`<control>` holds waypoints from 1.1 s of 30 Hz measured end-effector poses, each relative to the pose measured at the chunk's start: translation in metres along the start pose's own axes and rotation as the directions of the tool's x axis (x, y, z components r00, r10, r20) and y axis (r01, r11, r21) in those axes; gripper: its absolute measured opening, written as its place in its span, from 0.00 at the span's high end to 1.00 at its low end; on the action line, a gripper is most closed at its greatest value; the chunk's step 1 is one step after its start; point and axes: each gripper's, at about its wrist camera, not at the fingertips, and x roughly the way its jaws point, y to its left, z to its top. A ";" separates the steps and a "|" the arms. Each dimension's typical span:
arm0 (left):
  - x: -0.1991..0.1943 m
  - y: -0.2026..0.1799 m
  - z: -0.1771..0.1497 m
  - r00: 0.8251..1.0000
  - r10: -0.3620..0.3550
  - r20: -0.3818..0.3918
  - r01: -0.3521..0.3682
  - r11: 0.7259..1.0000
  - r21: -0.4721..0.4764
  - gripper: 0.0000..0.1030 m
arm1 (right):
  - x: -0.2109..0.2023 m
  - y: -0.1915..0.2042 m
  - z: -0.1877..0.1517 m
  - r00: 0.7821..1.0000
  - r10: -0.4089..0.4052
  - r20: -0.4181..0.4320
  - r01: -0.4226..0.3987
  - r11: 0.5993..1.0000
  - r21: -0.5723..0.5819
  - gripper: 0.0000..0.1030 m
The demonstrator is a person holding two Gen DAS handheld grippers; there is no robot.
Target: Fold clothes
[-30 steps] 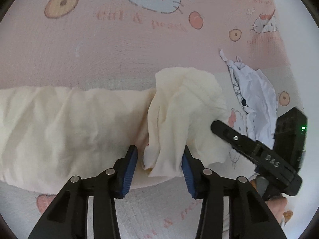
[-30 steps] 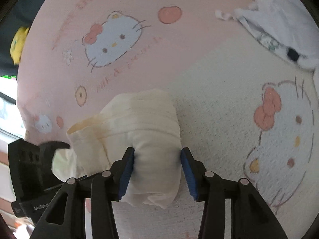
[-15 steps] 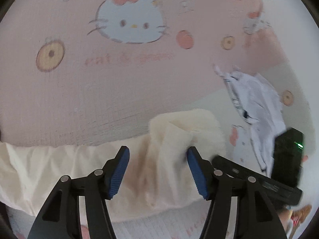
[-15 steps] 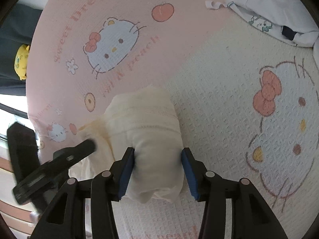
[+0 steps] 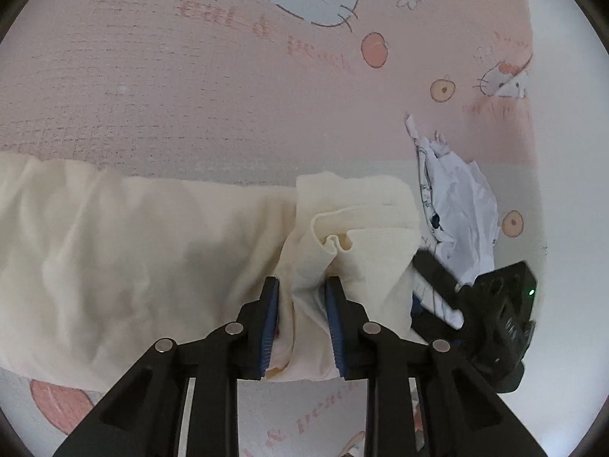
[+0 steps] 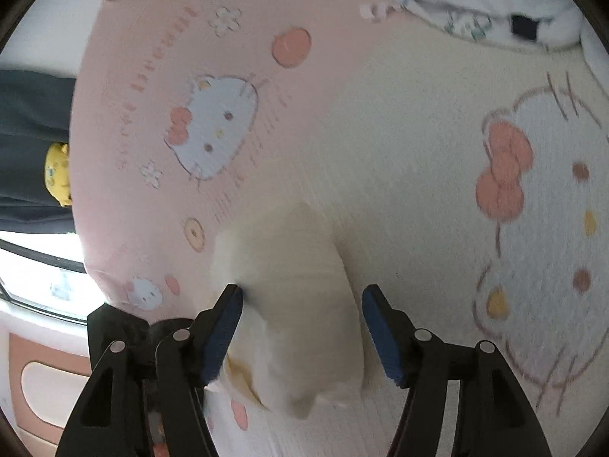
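While the left tool [image 5: 300,323] clamps a bunched fold of the cream garment [image 5: 133,259] (spread on the printed mat [image 5: 190,87]), the right tool [image 6: 302,331] stands released, straddling its rolled end.

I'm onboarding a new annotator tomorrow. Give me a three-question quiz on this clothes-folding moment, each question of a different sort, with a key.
1. True or false: the left claw is pinching a fold of the cream garment.
2. Multiple choice: the right claw is A) clamped tight on the cloth, B) open, with cloth between its fingers, C) out of view.
3. Fill in: the crumpled garment lying apart on the cartoon-cat bedsheet is mostly ____ in colour.

Key: 1 true; 2 B; 3 white.
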 end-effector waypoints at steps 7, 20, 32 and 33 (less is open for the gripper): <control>-0.007 -0.006 -0.002 0.999 -0.005 -0.037 0.005 1.000 0.001 0.79 | -0.003 0.019 0.000 0.998 0.021 -0.058 -0.026 0.996 -0.082 0.57; -0.014 -0.010 0.004 0.981 0.192 0.031 -0.194 0.976 0.097 0.76 | 0.010 0.047 -0.013 0.989 -0.127 -0.075 0.098 0.948 -0.304 0.58; 0.020 -0.038 -0.013 0.894 0.420 0.154 -0.448 0.835 0.319 0.74 | 0.006 0.026 -0.009 0.984 -0.140 -0.106 0.110 0.962 -0.251 0.26; 0.020 -0.038 -0.015 0.894 0.416 0.165 -0.447 0.833 0.325 0.74 | 0.006 0.018 -0.008 0.986 -0.113 -0.123 0.086 0.975 -0.206 0.24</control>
